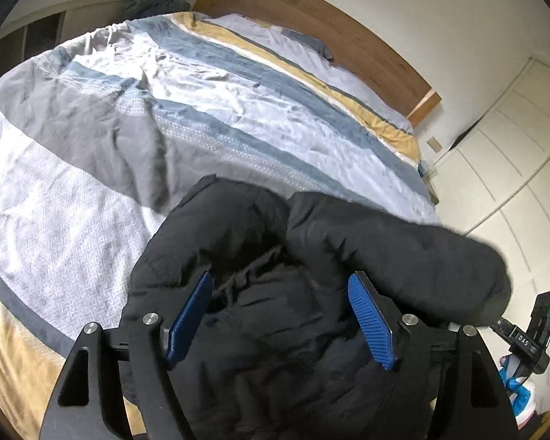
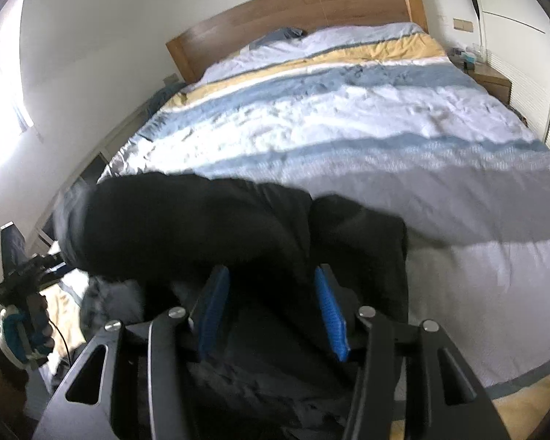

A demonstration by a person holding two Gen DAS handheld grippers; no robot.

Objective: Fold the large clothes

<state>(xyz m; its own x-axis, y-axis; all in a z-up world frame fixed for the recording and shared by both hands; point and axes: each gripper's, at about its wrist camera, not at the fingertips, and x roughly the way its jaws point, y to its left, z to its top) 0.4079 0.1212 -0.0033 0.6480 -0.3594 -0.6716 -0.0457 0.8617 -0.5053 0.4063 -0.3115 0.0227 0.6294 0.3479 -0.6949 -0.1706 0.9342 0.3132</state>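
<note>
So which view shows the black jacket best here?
The left wrist view: the black jacket is sharper there, with its folds and quilting visible between the blue fingers. The right wrist view shows the same jacket motion-blurred, a dark mass with little detail.

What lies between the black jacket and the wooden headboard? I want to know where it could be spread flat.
Only the striped duvet, rumpled, spans from the black jacket to the wooden headboard; nothing else rests there. The right wrist view shows it best.
</note>
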